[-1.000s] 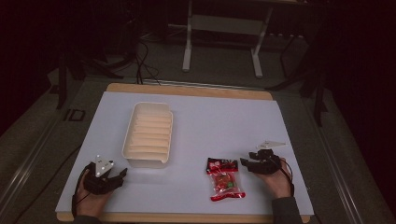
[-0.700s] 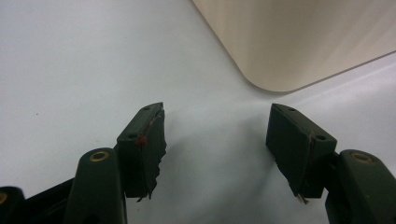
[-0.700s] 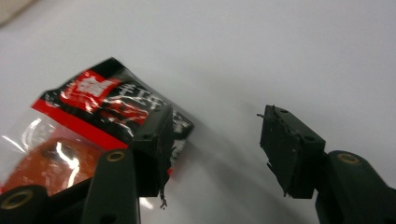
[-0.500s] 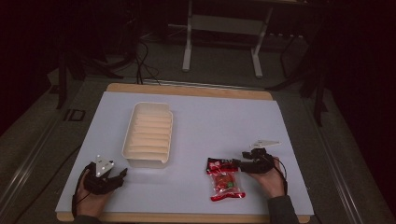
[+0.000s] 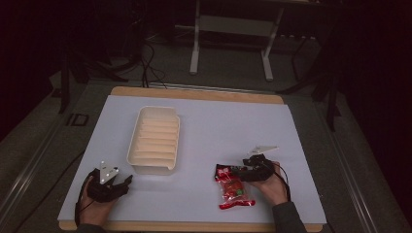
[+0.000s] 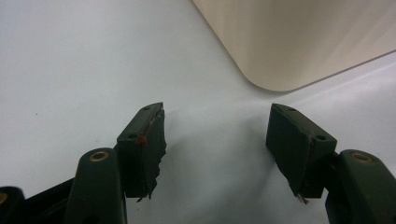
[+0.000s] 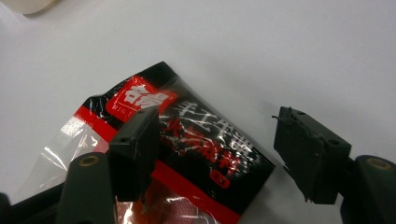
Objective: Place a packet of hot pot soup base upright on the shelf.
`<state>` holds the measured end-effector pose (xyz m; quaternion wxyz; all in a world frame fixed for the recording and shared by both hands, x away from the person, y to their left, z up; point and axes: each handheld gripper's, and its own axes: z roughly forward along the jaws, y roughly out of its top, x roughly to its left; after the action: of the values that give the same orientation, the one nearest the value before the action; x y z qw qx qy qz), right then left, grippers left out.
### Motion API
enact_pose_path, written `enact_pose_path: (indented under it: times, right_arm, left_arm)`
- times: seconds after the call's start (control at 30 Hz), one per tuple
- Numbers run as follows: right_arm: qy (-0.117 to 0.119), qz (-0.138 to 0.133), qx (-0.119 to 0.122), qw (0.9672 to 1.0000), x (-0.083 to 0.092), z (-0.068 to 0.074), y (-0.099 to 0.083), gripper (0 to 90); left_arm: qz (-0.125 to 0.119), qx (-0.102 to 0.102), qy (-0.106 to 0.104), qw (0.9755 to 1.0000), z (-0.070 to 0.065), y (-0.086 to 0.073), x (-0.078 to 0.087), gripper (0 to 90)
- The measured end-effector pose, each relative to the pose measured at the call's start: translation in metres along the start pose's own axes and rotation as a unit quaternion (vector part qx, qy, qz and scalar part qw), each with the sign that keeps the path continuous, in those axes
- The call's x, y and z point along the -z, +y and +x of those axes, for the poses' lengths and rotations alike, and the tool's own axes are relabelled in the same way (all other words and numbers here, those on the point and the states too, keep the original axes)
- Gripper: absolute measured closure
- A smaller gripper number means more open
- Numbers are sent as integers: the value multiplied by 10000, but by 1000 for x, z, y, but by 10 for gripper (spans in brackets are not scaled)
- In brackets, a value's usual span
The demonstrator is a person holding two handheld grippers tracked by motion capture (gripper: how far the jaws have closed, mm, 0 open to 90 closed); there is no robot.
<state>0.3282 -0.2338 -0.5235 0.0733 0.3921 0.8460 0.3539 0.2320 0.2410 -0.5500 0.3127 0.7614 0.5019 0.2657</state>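
A red and black snack packet (image 5: 232,187) (image 7: 187,154) lies flat on the white table sheet at the front right. My right gripper (image 5: 232,170) (image 7: 217,149) hovers over the packet's black top end; its jaws have just been opening and now stand wide apart, one jaw over the packet, the other off its edge, neither pad pressing it. A cream ribbed tray (image 5: 155,140) sits left of centre; its rounded corner (image 6: 299,42) shows in the left gripper view. My left gripper (image 5: 127,180) (image 6: 217,149) rests open on the sheet near the tray's front corner, nothing between its fingers.
The white sheet (image 5: 218,126) covers a wooden tabletop with its edge (image 5: 194,93) showing at the back. A metal stand (image 5: 231,29) and cables lie on the dark floor beyond. Bare sheet stretches between tray and packet.
My right gripper has slid left onto the packet's top end and its jaws have spread wider. The left gripper, tray and packet have stayed put.
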Motion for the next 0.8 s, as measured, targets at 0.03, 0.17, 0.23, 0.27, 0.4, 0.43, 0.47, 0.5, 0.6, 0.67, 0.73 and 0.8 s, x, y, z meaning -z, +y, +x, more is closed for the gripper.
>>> enact_pose_path:
  times: [0.03,0.17,0.23,0.27,0.4,0.43,0.47,0.5,0.6,0.67,0.73,0.8]
  right_arm:
    - [29,5,-17,10000,-1,0,0,311]
    - [55,39,-44,10000,-3,-1,0,315]
    - [57,87,-48,9999,-6,-1,-1,321]
    - [70,105,-60,9999,-6,-1,-1,330]
    - [125,184,-91,9997,-9,-1,-1,363]
    - [127,195,-109,9997,-10,-1,-1,367]
    - [124,203,-113,9997,-9,-1,-1,373]
    - [116,218,-105,9996,-9,0,-1,385]
    - [58,249,-63,9997,-9,1,-1,434]
    - [25,295,-45,9996,-7,2,-1,479]
    - [22,324,-32,9995,-6,2,-2,522]
    - [30,343,-21,9994,-5,2,-2,563]
  left_arm:
    - [-2,1,-1,10000,0,0,0,375]
    - [0,-1,3,10000,0,0,0,375]
    - [3,-2,4,10000,0,0,0,375]
    - [1,-7,3,10000,0,0,0,375]
    - [0,-11,3,10000,0,0,0,374]
    - [-3,-13,4,10000,0,0,0,374]
    - [-4,-17,4,10000,0,0,0,375]
    - [-1,-17,5,10000,0,0,0,375]
    - [-2,-20,5,10000,0,0,0,375]
    - [-2,-19,5,10000,0,0,0,375]
    - [3,-14,8,10000,0,0,0,374]
    - [6,-15,10,10000,0,0,0,375]
